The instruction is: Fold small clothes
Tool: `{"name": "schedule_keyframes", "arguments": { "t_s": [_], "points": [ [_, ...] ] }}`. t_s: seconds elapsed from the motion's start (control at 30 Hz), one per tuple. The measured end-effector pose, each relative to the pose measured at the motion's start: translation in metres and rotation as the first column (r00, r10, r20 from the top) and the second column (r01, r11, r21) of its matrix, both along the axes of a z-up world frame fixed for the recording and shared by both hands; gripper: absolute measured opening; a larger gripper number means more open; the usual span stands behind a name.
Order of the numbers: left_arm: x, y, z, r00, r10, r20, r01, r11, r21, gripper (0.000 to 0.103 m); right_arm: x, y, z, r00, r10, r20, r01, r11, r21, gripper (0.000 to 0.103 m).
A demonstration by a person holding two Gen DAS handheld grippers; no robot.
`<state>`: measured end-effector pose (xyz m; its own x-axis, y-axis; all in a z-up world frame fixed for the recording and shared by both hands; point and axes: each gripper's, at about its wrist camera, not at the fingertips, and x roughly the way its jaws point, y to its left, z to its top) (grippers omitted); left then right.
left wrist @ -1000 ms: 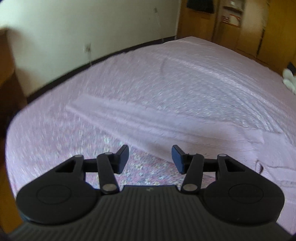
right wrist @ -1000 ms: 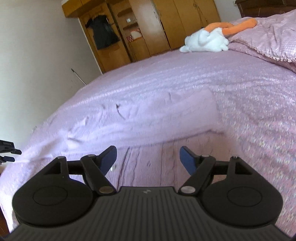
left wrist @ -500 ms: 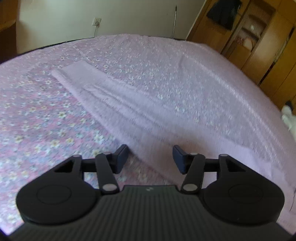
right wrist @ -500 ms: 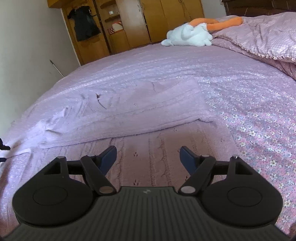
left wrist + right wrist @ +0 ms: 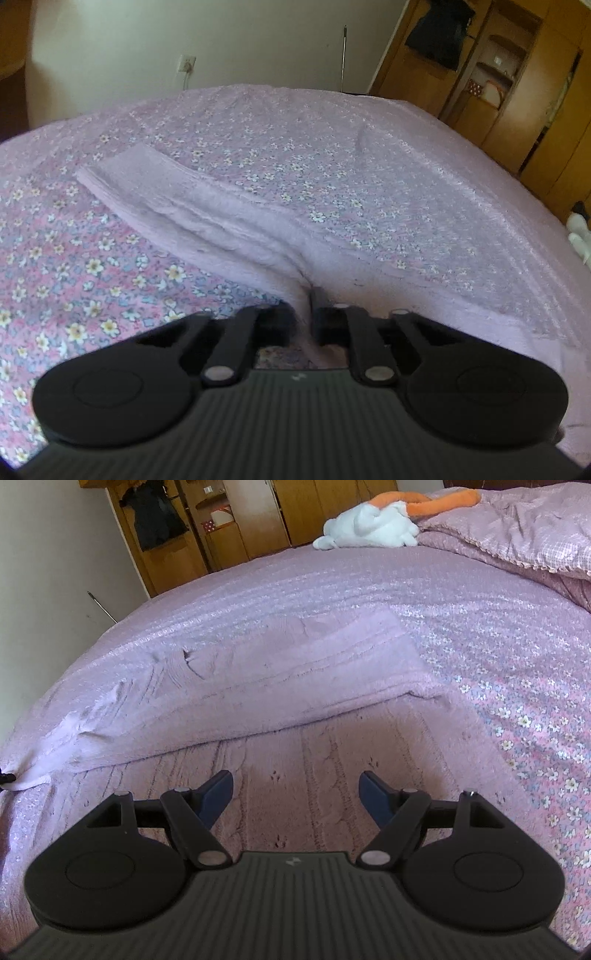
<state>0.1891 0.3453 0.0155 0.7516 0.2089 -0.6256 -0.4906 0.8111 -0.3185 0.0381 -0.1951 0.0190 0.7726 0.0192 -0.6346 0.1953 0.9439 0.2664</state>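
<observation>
Looking first through the left wrist camera, we find the left gripper (image 5: 303, 314) with its black jaws drawn together on a pinch of the pale lilac knitted garment (image 5: 207, 218); a ridge of the knit rises between the pads, so we take it as gripped. One long sleeve-like strip of the garment runs from the jaws away to the far left, lying flat on the pink floral bedspread (image 5: 74, 266). No lift is under way that we can see; the cloth beyond the pinch rests on the bed.

Through the right wrist camera, the right gripper (image 5: 297, 794) hangs with its blue-padded fingers (image 5: 218, 794) spread wide and nothing between them. Directly under them lies the cable-knit body of the garment, and just beyond that a fold of the same knit is already laid across it from left to right. A white plush toy with orange limbs (image 5: 369, 528) sits far off near a rumpled pink quilt (image 5: 517, 535).

Our judgement: one fold appears done, a second is only beginning with the left grasp, and the right hand has yet to take hold. The final tidy packet is some steps away.

Writing: none legible; only a small pale mark on each gripper body, too small to read.
</observation>
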Motion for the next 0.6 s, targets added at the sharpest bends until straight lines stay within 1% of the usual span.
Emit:
{"name": "schedule_keyframes", "arguments": {
  "t_s": [0.03, 0.07, 0.2, 0.33, 0.47, 0.5, 0.6],
  "points": [
    [-0.003, 0.001, 0.002, 1.0, -0.001, 0.016, 0.001, 1.0, -0.013, 0.009, -0.001, -0.001, 0.001, 1.0, 0.0, 0.005, 0.0, 1.0, 0.0, 0.081],
    [-0.005, 0.001, 0.005, 1.0, -0.004, 0.029, 0.004, 1.0, -0.009, 0.009, -0.001, -0.002, 0.002, 1.0, -0.001, 0.009, 0.001, 1.0, 0.002, 0.081],
    [-0.021, -0.014, 0.029, 0.994, -0.047, 0.103, 0.042, 0.998, 0.049, 0.008, -0.003, -0.008, 0.004, 1.0, -0.011, 0.019, 0.01, 1.0, 0.025, 0.081],
    [-0.034, -0.039, 0.059, 0.977, -0.11, 0.181, 0.093, 0.991, 0.098, 0.008, -0.008, -0.012, 0.006, 0.999, -0.015, 0.035, 0.013, 0.999, 0.041, 0.081],
    [-0.042, -0.076, 0.088, 0.949, -0.199, 0.244, 0.164, 0.974, 0.156, 0.008, -0.016, -0.018, 0.005, 0.998, -0.027, 0.049, 0.025, 0.998, 0.054, 0.081],
    [-0.043, -0.083, 0.094, 0.942, -0.216, 0.258, 0.178, 0.971, 0.162, 0.008, -0.018, -0.02, 0.005, 0.998, -0.032, 0.05, 0.029, 0.998, 0.059, 0.081],
    [-0.048, -0.112, 0.114, 0.909, -0.278, 0.311, 0.235, 0.957, 0.17, 0.008, -0.022, -0.027, 0.004, 0.998, -0.044, 0.055, 0.039, 0.996, 0.079, 0.081]
  ]
}}
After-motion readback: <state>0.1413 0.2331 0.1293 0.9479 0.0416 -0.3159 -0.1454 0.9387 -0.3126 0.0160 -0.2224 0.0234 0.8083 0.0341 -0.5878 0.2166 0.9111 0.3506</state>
